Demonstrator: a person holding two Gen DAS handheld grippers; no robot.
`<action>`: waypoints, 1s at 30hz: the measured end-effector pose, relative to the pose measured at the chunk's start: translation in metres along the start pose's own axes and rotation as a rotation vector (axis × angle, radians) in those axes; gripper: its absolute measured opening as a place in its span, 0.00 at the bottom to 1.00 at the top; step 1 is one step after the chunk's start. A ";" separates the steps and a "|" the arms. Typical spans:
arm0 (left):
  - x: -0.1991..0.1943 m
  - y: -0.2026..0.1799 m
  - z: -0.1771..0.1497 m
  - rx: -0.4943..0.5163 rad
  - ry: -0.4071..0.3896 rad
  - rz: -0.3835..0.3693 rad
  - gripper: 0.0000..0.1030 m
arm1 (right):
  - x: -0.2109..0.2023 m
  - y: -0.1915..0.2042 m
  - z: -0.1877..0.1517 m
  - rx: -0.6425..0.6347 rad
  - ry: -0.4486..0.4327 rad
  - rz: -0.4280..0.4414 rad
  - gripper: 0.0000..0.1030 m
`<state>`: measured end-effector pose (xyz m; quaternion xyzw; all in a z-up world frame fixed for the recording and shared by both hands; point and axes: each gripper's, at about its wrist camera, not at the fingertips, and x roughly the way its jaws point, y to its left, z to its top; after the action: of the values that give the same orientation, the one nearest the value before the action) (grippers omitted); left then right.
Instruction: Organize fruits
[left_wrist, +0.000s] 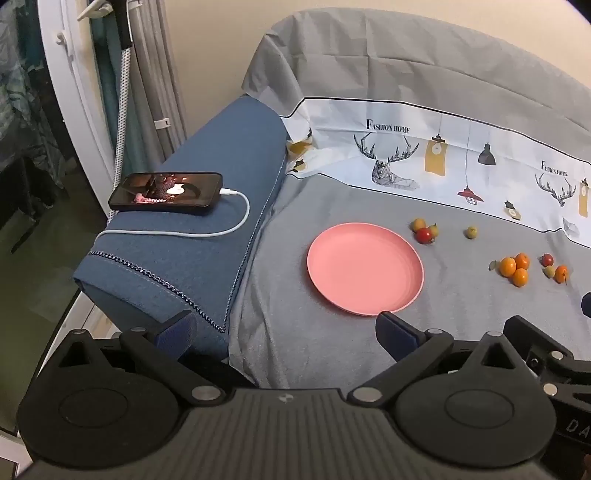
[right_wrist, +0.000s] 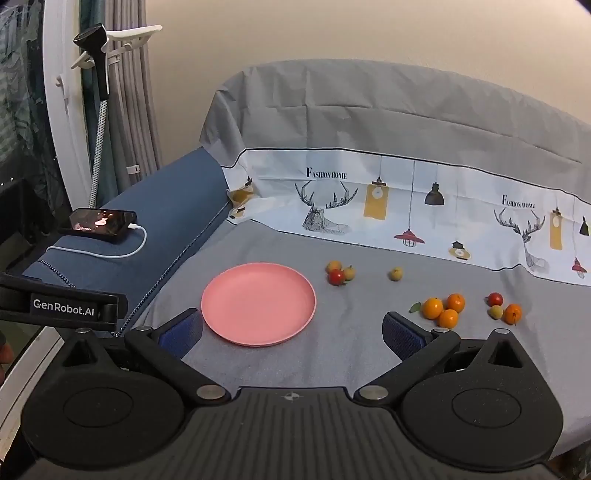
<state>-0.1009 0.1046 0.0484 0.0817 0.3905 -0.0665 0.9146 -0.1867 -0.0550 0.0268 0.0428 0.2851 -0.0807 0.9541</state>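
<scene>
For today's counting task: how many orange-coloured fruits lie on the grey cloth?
4. Three sit touching in a cluster right of the pink plate; the fourth orange fruit lies further right, beside a red and a pale fruit. None seems hidden.

Matt pink plastic plate (right_wrist: 258, 304) on soft grey cloth cover (right_wrist: 351, 354)
</scene>
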 end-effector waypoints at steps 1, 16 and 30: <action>0.000 0.000 0.000 0.000 0.001 0.000 1.00 | -0.001 0.000 0.000 -0.003 -0.001 -0.001 1.00; 0.000 0.002 0.000 -0.005 0.006 0.006 1.00 | -0.005 0.002 0.001 -0.021 -0.015 0.007 1.00; 0.002 -0.001 -0.001 0.003 0.013 0.013 1.00 | -0.005 0.004 -0.001 -0.019 -0.025 0.015 1.00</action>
<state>-0.1002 0.1039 0.0458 0.0861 0.3959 -0.0606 0.9122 -0.1905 -0.0503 0.0288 0.0349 0.2736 -0.0716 0.9585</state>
